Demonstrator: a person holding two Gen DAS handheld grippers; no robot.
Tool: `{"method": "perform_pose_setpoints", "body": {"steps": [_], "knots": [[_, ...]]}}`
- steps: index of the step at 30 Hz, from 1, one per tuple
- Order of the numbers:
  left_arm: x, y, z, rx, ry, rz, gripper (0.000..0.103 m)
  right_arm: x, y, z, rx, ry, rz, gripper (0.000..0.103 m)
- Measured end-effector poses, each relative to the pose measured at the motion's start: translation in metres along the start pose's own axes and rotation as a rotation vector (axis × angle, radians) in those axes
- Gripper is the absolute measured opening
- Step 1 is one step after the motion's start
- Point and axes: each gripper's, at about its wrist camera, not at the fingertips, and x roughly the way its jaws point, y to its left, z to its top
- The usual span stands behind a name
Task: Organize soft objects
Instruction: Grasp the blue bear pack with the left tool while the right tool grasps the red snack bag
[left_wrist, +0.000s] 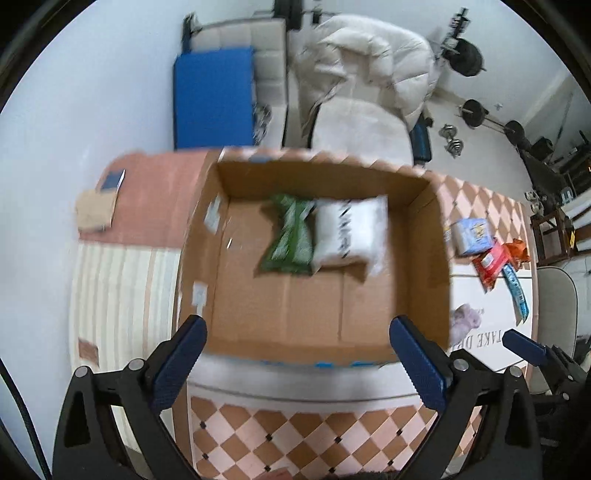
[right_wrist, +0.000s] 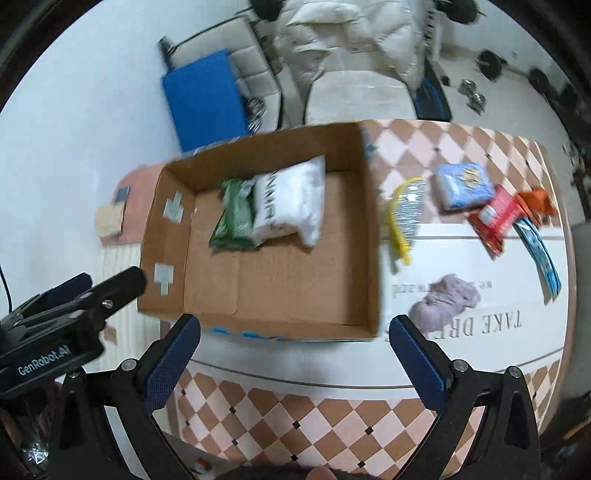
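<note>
Cardboard box (left_wrist: 280, 314) open on checkered table (right_wrist: 332, 417); landmark for all below.

Inside box, toward far wall: green packet (right_wrist: 234, 216) touching white packet (right_wrist: 291, 201), side by side.

Right of box, on table: yellow-edged clear packet (right_wrist: 404, 216) just beside box wall; blue packet (right_wrist: 463, 186), red packet (right_wrist: 495, 218), orange wrapper (right_wrist: 537, 199) farther right; lilac plush (right_wrist: 445, 299) near box's near-right corner.

Left gripper (left_wrist: 295, 354) above box's near edge, jaws wide apart, holding nothing.

Right gripper (right_wrist: 293, 352) at box's near edge, jaws wide apart, holding nothing.

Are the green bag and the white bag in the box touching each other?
Touching. The right wrist view shows the green bag pressed against the white bag with no cardboard visible between them in the box; the left wrist view agrees.
</note>
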Motion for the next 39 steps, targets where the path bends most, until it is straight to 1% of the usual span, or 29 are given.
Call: {"method": "perform_pose_setpoints", "body": {"steps": [2, 4, 5, 6, 8, 11, 12, 14, 16, 17, 20, 21, 23, 25, 27, 31, 35, 36, 37, 39], "knots": [[-0.006, -0.03, 0.015, 0.072, -0.031, 0.033, 0.101, -0.013, -0.032, 0.009, 0.067, -0.024, -0.003, 0.103], [-0.007, -0.069, 0.031, 0.174, -0.073, 0.079, 0.101, -0.022, -0.073, 0.022, 0.149, -0.041, -0.004, 0.103], [-0.004, -0.095, 0.041, 0.247, -0.092, 0.11, 0.101, -0.023, -0.091, 0.028, 0.18, -0.044, -0.016, 0.103], [0.001, -0.116, 0.048, 0.31, -0.097, 0.126, 0.101, -0.023, -0.117, 0.037, 0.228, -0.047, -0.034, 0.103], [0.021, -0.168, 0.066, 0.458, -0.092, 0.172, 0.102, -0.016, -0.16, 0.05, 0.317, -0.042, -0.038, 0.103], [0.056, -0.23, 0.085, 0.632, -0.093, 0.248, 0.102, 0.008, -0.226, 0.071, 0.456, -0.016, -0.027, 0.103], [0.069, -0.25, 0.09, 0.687, -0.089, 0.259, 0.101, 0.021, -0.251, 0.08, 0.502, -0.001, -0.031, 0.103], [0.096, -0.281, 0.096, 0.785, -0.081, 0.296, 0.101, 0.042, -0.283, 0.09, 0.556, 0.021, -0.044, 0.103], [0.123, -0.306, 0.1, 0.847, -0.052, 0.297, 0.102, 0.067, -0.309, 0.102, 0.594, 0.049, -0.056, 0.098], [0.136, -0.316, 0.103, 0.871, -0.037, 0.307, 0.101, 0.079, -0.32, 0.107, 0.607, 0.064, -0.06, 0.097], [0.167, -0.337, 0.108, 0.916, 0.02, 0.302, 0.101, 0.11, -0.34, 0.115, 0.64, 0.106, -0.054, 0.09], [0.175, -0.342, 0.108, 0.923, 0.035, 0.301, 0.101, 0.12, -0.345, 0.118, 0.651, 0.121, -0.046, 0.09], [0.19, -0.348, 0.106, 0.944, 0.075, 0.287, 0.101, 0.138, -0.352, 0.122, 0.659, 0.149, -0.035, 0.085], [0.203, -0.352, 0.104, 0.963, 0.103, 0.274, 0.101, 0.149, -0.355, 0.121, 0.652, 0.176, -0.04, 0.062], [0.211, -0.356, 0.102, 0.986, 0.121, 0.254, 0.101, 0.152, -0.361, 0.112, 0.634, 0.19, -0.038, 0.061], [0.23, -0.373, 0.097, 1.053, 0.163, 0.2, 0.101, 0.145, -0.37, 0.092, 0.6, 0.223, -0.076, 0.06], [0.253, -0.393, 0.092, 1.119, 0.216, 0.185, 0.101, 0.14, -0.374, 0.081, 0.577, 0.246, -0.071, 0.06], [0.26, -0.398, 0.091, 1.132, 0.226, 0.188, 0.101, 0.139, -0.375, 0.082, 0.573, 0.24, -0.07, 0.062], [0.265, -0.404, 0.09, 1.143, 0.239, 0.181, 0.101, 0.138, -0.375, 0.083, 0.57, 0.234, -0.074, 0.065], [0.276, -0.411, 0.089, 1.152, 0.272, 0.169, 0.101, 0.138, -0.378, 0.085, 0.568, 0.226, -0.066, 0.066]]}}
